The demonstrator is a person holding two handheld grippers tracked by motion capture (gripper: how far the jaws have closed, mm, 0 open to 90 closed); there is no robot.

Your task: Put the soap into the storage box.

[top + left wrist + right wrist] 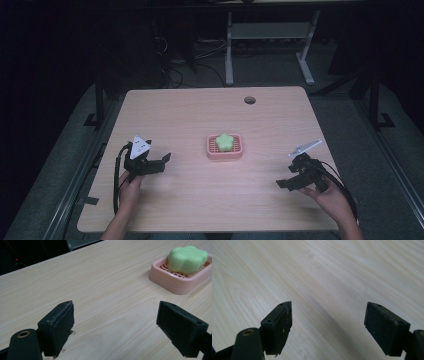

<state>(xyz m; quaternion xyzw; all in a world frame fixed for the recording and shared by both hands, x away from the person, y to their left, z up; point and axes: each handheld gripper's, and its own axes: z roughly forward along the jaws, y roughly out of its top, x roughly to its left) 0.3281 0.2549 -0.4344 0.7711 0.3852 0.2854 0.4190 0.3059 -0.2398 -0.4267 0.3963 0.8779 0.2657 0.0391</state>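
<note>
A green flower-shaped soap [224, 141] lies in a pink slatted soap dish [239, 153] at the middle of the wooden table [200, 115]. My left gripper [161, 163] rests low at the table's left, open, its jaws wide apart with nothing between them. In the left gripper view the soap [187, 258] and the dish [175, 282] sit ahead at the upper right, past the gripper [116, 327]. My right gripper [290, 180] is held at the table's right front, open and empty; its view shows the gripper [328, 327] over bare wood.
A round cable hole [249, 100] is near the table's far edge. Beyond the table stand the white legs of another desk [229, 55], with cables on the dark floor. The table edges drop off on all sides.
</note>
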